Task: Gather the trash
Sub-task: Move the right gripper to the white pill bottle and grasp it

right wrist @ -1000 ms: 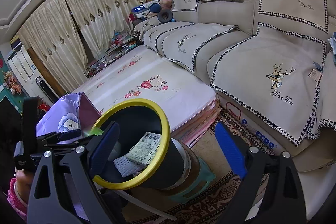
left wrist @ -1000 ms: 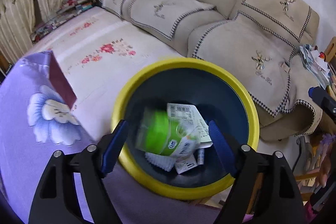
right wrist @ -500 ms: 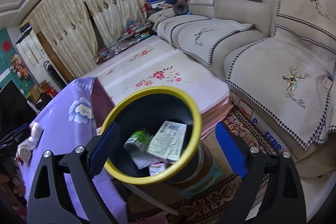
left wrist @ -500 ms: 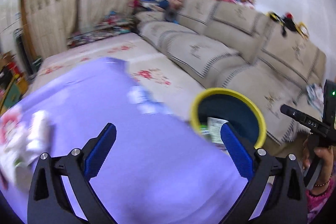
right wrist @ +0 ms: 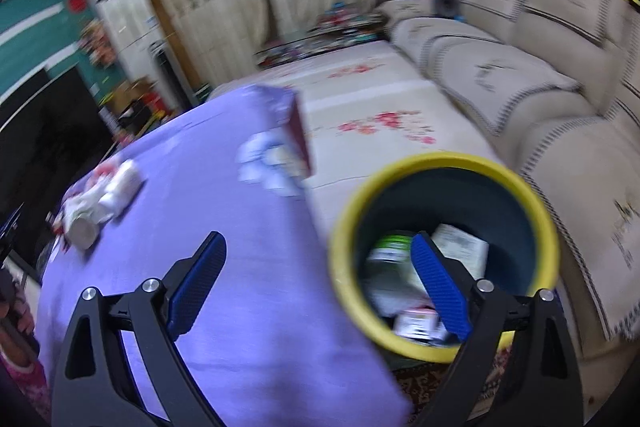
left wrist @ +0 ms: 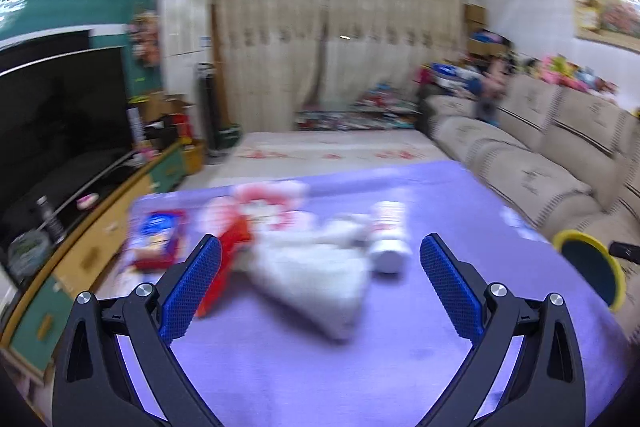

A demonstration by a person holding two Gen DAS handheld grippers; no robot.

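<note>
A second ago my left fingers (left wrist: 320,287) hung over the yellow-rimmed bin (right wrist: 442,251) with a green container dropping between them; now they are spread wide with nothing between them and aimed back across the purple table (left wrist: 360,367). I take that to mean one piece is delivered and I am on the way to the next.

In the left view the remaining trash lies straight ahead at twelve o'clock: a crumpled white wad (left wrist: 316,275), a white bottle on its side (left wrist: 390,235) just beside it at one o'clock, a red wrapper (left wrist: 230,255) at eleven o'clock, and a red and blue packet (left wrist: 156,239) further out at ten o'clock. The bin shows only as a sliver at three o'clock, past the table's edge.

My right fingers (right wrist: 316,283) are also wide apart and empty, over the table's edge with the bin at three o'clock. Inside it lie the green container (right wrist: 390,255), a white printed carton (right wrist: 460,247) and some smaller boxes (right wrist: 416,323).

Everything is smeared by motion: no brand or label can be read on the table's items, and the print on the carton in the bin is only grey lines.
</note>
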